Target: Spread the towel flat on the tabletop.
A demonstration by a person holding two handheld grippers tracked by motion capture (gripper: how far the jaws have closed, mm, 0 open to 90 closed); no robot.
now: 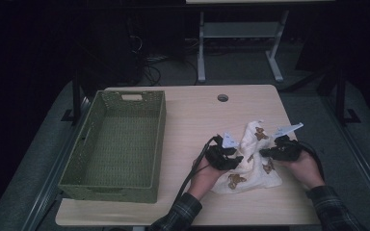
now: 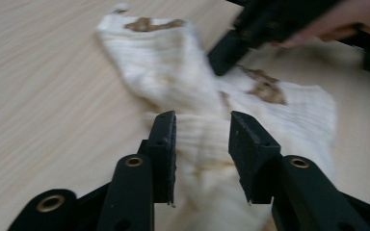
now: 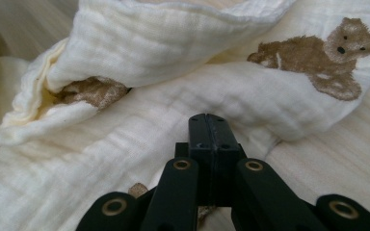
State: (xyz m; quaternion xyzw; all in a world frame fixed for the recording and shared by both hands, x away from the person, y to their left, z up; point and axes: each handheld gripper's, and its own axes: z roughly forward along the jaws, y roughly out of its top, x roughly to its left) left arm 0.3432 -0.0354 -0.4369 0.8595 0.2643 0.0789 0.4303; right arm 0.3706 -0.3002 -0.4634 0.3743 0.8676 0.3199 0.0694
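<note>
Where it lies crumpled, cream cloth (image 1: pixel 253 161) shows bears.

Light wood table (image 1: pixel 183 115) with cable hole (image 1: pixel 222 97), grey carpet floor (image 1: pixel 241 67), white desk frame (image 1: pixel 236 33) behind, cables (image 1: pixel 149 67) on floor, room pretty dark.

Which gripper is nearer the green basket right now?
Left. The left gripper sits at the cloth's left edge, on the side toward the green basket. The right gripper is at the cloth's far side, farther from the basket.
</note>
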